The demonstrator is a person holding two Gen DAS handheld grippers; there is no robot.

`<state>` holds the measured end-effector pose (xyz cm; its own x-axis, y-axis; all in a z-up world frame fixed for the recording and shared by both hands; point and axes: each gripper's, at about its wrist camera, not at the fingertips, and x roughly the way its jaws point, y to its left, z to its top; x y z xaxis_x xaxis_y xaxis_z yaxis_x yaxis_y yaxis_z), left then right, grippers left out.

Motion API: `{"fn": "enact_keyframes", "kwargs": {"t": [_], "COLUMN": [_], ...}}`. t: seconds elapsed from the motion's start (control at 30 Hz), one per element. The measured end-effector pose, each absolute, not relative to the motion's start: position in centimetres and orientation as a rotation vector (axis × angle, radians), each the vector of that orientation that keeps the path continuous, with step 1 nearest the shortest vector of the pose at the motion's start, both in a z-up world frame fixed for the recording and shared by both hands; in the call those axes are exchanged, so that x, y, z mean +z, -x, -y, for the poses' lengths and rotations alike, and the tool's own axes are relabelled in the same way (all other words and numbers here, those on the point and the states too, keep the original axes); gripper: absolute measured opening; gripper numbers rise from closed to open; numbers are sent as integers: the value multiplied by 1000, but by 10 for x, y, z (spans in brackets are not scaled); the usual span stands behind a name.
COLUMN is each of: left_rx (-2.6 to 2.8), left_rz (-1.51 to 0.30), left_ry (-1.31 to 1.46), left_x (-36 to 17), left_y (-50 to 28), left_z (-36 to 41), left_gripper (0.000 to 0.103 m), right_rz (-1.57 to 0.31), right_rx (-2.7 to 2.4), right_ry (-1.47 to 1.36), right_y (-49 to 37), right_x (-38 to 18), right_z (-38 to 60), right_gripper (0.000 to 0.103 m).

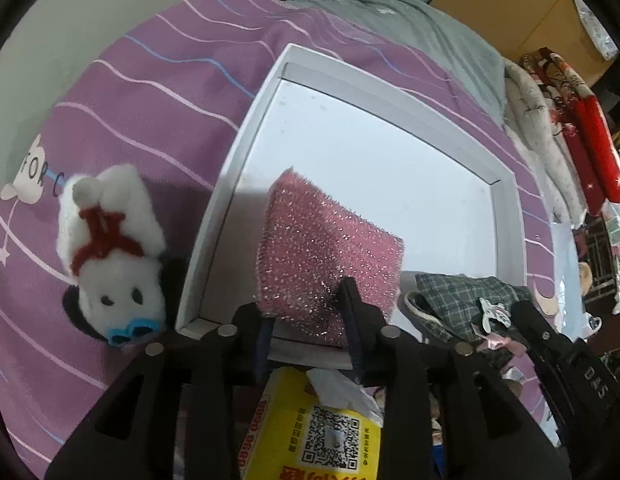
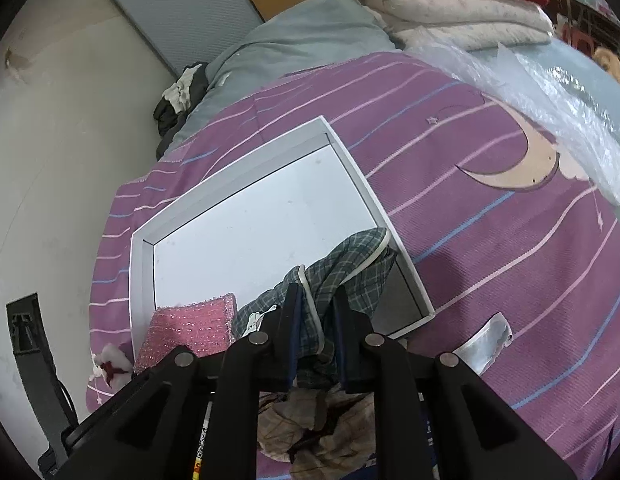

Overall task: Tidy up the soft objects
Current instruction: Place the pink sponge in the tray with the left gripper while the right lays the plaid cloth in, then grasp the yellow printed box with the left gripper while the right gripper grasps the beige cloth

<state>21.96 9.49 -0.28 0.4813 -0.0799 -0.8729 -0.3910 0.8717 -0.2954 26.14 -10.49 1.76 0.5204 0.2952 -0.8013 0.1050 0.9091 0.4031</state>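
A pink glittery sponge point(image 1: 330, 240) leans inside the white tray point(image 1: 245, 132) at its near left corner. My left gripper point(image 1: 305, 304) stands open over the sponge's near end, one finger on each side of it. A white plush dog point(image 1: 109, 256) with a red ribbon and blue glasses lies on the purple blanket, left of the tray. My right gripper point(image 2: 316, 312) is shut on a green plaid cloth point(image 2: 350, 260) with white piping, which hangs into the tray's point(image 2: 141, 264) near right corner. The sponge point(image 2: 189, 328) and the cloth point(image 1: 462, 296) show in both views.
The striped purple blanket point(image 2: 490, 240) covers the bed. A yellow tissue box point(image 1: 322, 432) sits under my left gripper, crumpled clothes point(image 2: 322, 428) under the right. Beyond are a grey quilt point(image 2: 310, 28), stacked bedding point(image 2: 462, 12), bubble wrap point(image 2: 550, 92) and a wall at left.
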Motion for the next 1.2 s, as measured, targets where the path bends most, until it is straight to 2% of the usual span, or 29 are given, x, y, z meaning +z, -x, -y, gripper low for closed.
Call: {"fn": "enact_keyframes", "kwargs": {"t": [0.13,0.2,0.27,0.5,0.87,1.03,1.2], "left_rx": [167,172,197,257,233,227,211], "left_rz": [-1045,-1040,-1041,-1051,-1006,-992,-995], "left_ry": [476,450,408,303,305,305,324], "left_x": [4,9,15,25,48,59,65], "left_y": [-217,-215,-213,-210,-195,-188,-182], "left_z": [-88,-82,-77,-70,-67,-67,-67], "left_gripper": [50,59,62,62,62,62,62], "right_rz": [-1033,-1032,-1029,-1027,-1029,-1014,-1019], "right_rx": [113,116,107,83,126,130,163], "right_ry": [-515,-538,-541,-528,-560,-554,-540], "right_y": [-263,-262,-261,-251,-234,-227,-221], "right_x": [8,6,7,18,46,57,67], "right_z": [119,124,126,129,139,140,136], "right_gripper": [14,16,18,26,26,37,38]}}
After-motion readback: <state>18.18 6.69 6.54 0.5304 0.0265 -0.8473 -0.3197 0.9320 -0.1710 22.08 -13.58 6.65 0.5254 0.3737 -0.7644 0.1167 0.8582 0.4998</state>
